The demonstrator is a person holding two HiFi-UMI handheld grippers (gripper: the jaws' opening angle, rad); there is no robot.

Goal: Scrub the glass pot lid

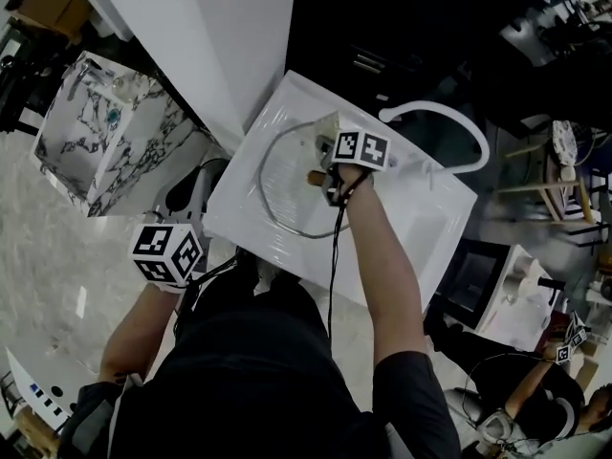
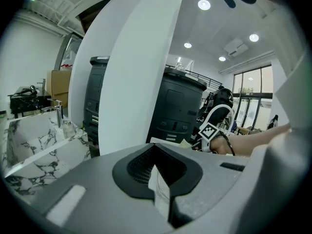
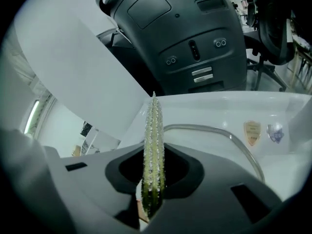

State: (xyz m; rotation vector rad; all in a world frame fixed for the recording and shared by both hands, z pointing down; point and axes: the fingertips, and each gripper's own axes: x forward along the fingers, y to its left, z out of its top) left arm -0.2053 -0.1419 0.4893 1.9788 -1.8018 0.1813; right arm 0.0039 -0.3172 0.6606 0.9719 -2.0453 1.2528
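The glass pot lid lies in the white sink, its metal rim curving past the jaws in the right gripper view. My right gripper hangs over the lid's far part, shut on a yellow-green sponge that is wet with foam and seen edge on. A brownish knob shows just below that gripper. My left gripper is held off the sink's left side, near my body. Its jaws are together, with only a thin pale strip at the seam.
A white curved faucet arches over the sink's back right. A marble-patterned basin stands at left, beside a slanted white panel. A dark grey machine stands behind the sink. Another person sits at bottom right.
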